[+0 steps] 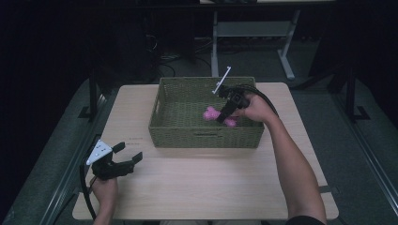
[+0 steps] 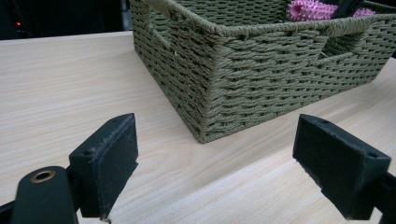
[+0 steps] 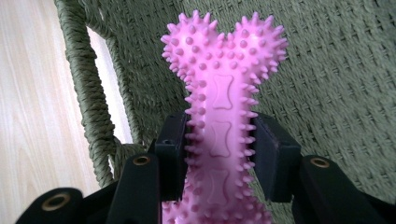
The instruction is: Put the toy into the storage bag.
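Note:
A pink spiky bone-shaped toy (image 1: 212,114) is inside the green woven basket (image 1: 162,123) at the middle of the table. My right gripper (image 1: 222,116) reaches into the basket from the right and is shut on the toy's shaft. In the right gripper view both black pads press the pink toy (image 3: 223,112) at its middle, with the gripper (image 3: 220,154) over the basket floor. My left gripper (image 1: 128,153) rests near the table's front left corner, open and empty. In the left gripper view its jaws (image 2: 217,170) stand wide apart, facing the basket's corner (image 2: 210,93).
The basket's side has a handle slot (image 1: 206,134) facing the person. A light wooden table (image 1: 197,183) lies bare in front of the basket. A white desk frame (image 1: 253,33) stands behind the table on the dark floor.

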The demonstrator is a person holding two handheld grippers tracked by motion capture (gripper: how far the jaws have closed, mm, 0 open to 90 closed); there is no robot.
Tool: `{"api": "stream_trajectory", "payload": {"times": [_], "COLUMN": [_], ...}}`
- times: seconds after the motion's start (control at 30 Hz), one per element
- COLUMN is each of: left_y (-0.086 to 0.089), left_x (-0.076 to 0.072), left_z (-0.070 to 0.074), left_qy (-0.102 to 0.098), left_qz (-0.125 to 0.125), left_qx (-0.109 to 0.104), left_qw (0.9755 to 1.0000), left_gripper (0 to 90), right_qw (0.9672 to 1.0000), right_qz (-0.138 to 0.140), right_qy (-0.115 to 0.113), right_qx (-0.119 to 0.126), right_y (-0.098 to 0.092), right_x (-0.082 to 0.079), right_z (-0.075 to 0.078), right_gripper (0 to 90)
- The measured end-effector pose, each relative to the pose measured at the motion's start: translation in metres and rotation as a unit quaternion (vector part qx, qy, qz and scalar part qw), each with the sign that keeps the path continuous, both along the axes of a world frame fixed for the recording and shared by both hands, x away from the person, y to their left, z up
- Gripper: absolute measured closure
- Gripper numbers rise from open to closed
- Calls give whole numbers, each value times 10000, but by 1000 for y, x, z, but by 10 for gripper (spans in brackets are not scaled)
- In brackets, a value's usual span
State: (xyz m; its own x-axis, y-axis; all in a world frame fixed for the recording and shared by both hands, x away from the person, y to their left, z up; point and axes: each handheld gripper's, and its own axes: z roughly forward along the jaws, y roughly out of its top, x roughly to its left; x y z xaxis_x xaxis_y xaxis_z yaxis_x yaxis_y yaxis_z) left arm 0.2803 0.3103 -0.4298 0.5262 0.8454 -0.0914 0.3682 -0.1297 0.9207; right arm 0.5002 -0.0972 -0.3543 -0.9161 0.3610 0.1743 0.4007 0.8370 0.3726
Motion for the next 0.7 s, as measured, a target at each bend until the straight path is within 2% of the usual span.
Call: {"api": "stream_trajectory", "payload": {"times": [0.2,0.27,0.7], "left_y": [-1,-2,-1], "left_x": [0,0,0], "left_z": [0,0,0], "left_qy": [18,13,-4], "left_qz": [-32,-42,-26], "left_qx": [7,5,-12], "left_qw": [10000,10000,10000], "left_gripper": [136,136,136], "right_qw": [10000,9999,9999], "right_qz": [-67,-58,-29], "right_qy": [50,63,97], "right_qx": [14,-55,-97], "right_y": [-6,-6,-3], "right_x": [-1,-2,-3], "right_z": [-6,-8,-10], "right_gripper": [576,576,574]}}
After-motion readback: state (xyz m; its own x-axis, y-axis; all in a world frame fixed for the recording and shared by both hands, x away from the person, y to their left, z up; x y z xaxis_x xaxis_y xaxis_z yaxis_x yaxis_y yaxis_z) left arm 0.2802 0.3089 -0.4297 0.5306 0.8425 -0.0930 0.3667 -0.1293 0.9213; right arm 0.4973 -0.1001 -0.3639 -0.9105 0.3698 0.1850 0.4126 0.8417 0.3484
